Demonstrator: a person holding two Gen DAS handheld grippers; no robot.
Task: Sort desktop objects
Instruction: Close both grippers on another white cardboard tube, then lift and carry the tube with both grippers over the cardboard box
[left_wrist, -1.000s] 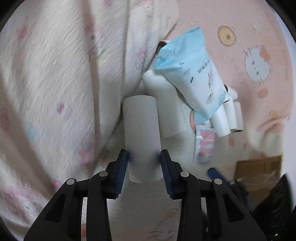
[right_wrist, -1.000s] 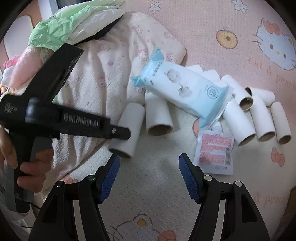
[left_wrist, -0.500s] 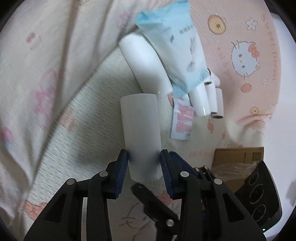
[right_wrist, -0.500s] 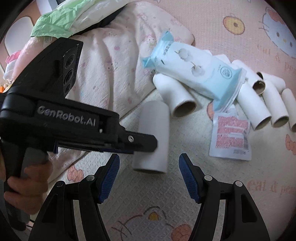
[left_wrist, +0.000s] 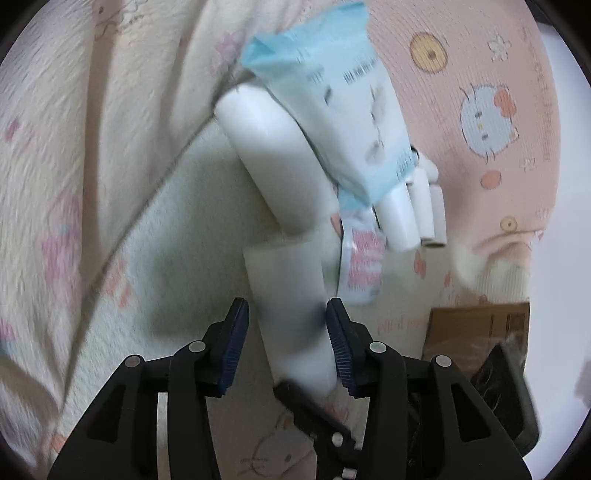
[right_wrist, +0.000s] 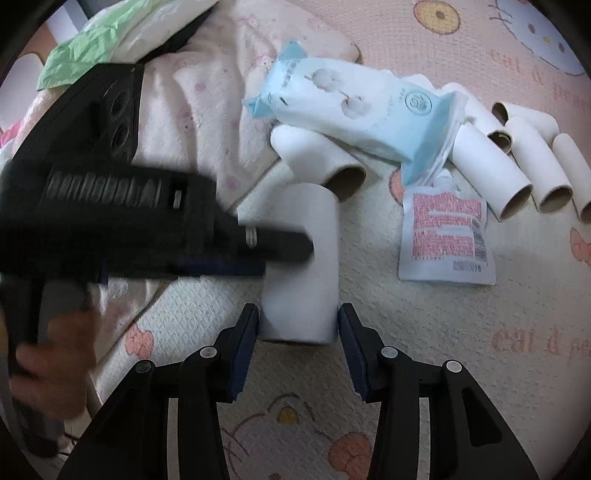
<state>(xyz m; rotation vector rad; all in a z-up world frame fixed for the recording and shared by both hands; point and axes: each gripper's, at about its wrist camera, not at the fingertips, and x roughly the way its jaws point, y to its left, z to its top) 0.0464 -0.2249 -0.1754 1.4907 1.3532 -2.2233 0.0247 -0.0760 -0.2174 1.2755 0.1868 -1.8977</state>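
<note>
Our left tool (left_wrist: 287, 345) points steeply down, its blue pads just opened, a small gap showing beside the left pad. Our right tool (right_wrist: 297, 349) also angles downward, its jaws just narrowed, pads close together but not pressing. Our left hand (right_wrist: 51, 365), blurred, grips its tool's handle.

Perhaps "eat & pe" on sheet (right_wrist: 461, 55)

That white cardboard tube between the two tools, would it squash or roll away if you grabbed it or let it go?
The white cardboard tube looks hollow, like the open-ended ones beside it, so it is probably light and would dent under a hard squeeze. Its round side suggests it could roll on the mat, though the soft quilted surface may slow it.
</note>
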